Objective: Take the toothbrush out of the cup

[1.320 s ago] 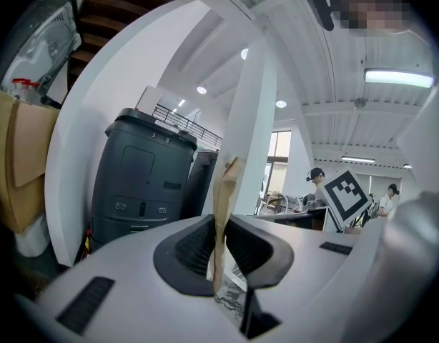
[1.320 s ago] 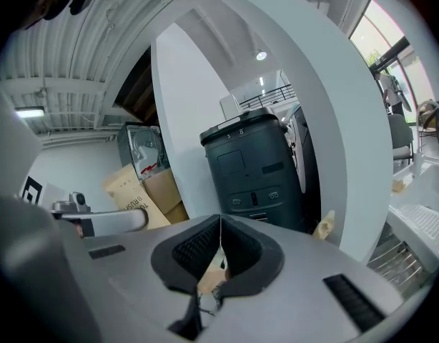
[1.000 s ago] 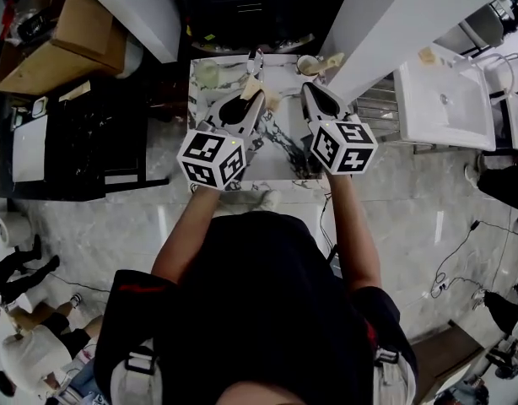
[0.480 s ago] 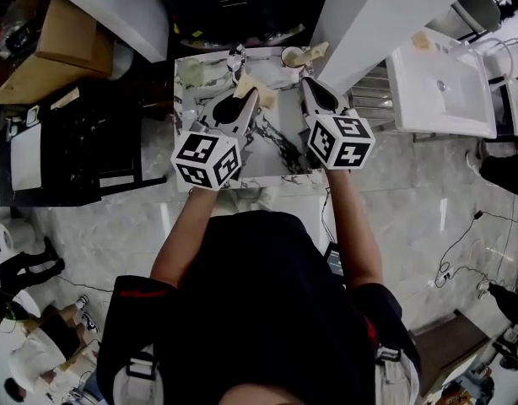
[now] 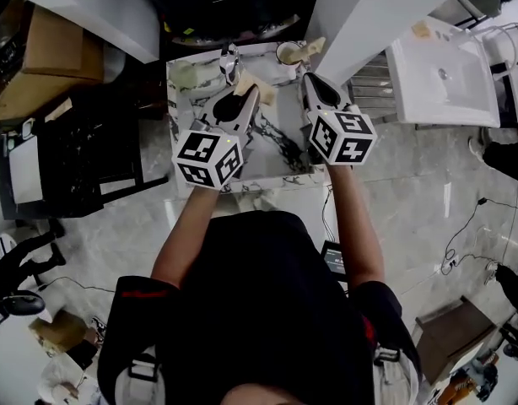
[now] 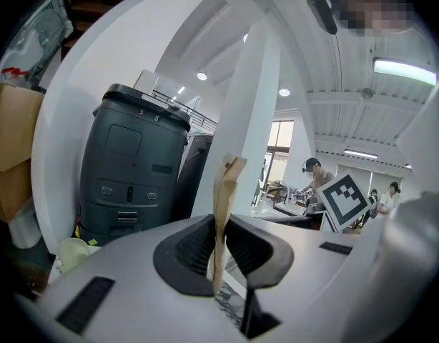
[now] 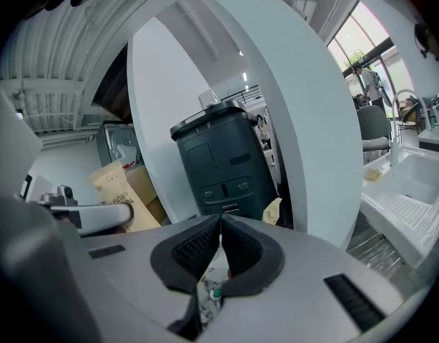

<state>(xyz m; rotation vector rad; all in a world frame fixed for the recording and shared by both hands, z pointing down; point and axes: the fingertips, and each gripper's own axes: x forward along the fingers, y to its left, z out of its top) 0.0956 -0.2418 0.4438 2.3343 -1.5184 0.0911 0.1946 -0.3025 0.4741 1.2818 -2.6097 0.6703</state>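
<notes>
Obs.: toothbrush (image 6: 221, 213) is slim, flat and tan, apparently inside a kraft-paper sleeve. It stands upright, pinched between the pads of the left hand-held gripper (image 6: 219, 241), its upper end poking above the jaws, clear of the cup (image 5: 284, 54). The cup is small, pale and upright at the far right corner of the marbled worktop (image 5: 272, 160). A pale tan piece (image 5: 313, 47) juts from it, leaning right.

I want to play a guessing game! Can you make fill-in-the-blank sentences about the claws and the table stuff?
The left claw pinches a thin paper strip that is ____ in colour.
The right claw is shut and holds ____.
The cup stands at the marble table's far ____ corner.
Missing words: brown; nothing; right.
</notes>
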